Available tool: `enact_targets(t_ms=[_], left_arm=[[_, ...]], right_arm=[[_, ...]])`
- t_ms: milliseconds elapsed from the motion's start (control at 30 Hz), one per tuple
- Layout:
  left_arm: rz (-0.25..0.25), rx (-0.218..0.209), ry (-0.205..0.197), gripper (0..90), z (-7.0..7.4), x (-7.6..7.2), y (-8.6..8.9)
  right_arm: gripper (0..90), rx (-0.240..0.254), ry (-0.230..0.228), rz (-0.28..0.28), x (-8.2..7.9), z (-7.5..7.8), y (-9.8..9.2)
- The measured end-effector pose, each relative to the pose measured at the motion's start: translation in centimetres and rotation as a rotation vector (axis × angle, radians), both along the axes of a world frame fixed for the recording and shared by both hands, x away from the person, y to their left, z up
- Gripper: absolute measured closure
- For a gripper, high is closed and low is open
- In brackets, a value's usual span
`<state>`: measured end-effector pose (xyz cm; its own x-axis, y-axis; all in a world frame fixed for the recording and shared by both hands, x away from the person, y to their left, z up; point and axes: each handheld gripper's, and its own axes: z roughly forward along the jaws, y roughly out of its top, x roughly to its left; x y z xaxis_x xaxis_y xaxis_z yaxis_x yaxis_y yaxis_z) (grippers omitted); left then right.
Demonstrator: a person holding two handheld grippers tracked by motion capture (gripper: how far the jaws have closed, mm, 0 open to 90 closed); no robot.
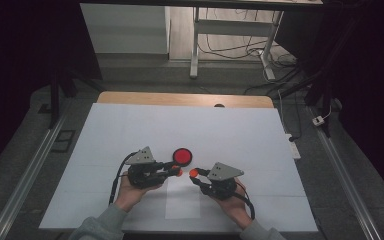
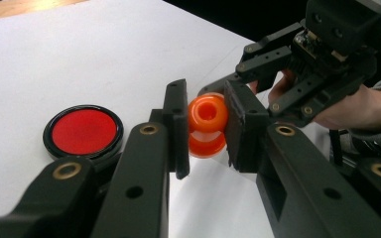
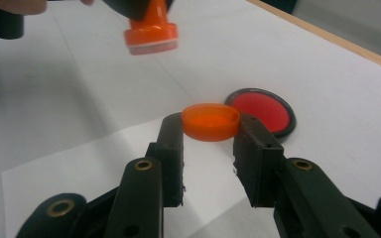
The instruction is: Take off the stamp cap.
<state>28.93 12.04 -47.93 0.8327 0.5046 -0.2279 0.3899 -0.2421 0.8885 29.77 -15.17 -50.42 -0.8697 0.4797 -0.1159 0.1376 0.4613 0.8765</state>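
Observation:
My left gripper [image 1: 176,171] is shut on an orange stamp [image 2: 207,123], gripped by its handle between the two pads. The same stamp [image 3: 151,33] hangs in the air with its flat face down. My right gripper [image 1: 196,175] is shut on a round orange cap [image 3: 211,121], open side up, held just above the table. The two grippers point at each other near the table's front middle, stamp [image 1: 180,173] and cap [image 1: 193,173] a small gap apart. A round red ink pad [image 1: 182,156] in a black case lies open on the table just beyond them.
A white board [image 1: 130,130] covers the table, with a smaller white paper sheet [image 1: 182,202] under the grippers. A person's hands and grey sleeves come in from the front edge. Desk legs and cables stand on the floor beyond the table's far wooden edge [image 1: 180,99].

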Motion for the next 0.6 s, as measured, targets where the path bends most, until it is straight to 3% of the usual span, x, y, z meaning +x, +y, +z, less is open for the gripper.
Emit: enact_targets(t_ms=[133, 600], left_arm=[[0.016, 0.028, -0.006, 72.7, 0.0, 0.0, 0.0], [0.045, 0.035, -0.004, 72.6, 0.0, 0.1, 0.4]], right_arm=[[65.3, -0.001, -0.002, -0.021, 0.0, 0.1, -0.9], [65.2, 0.011, 0.015, -0.079, -0.2, 0.0, -4.2]])
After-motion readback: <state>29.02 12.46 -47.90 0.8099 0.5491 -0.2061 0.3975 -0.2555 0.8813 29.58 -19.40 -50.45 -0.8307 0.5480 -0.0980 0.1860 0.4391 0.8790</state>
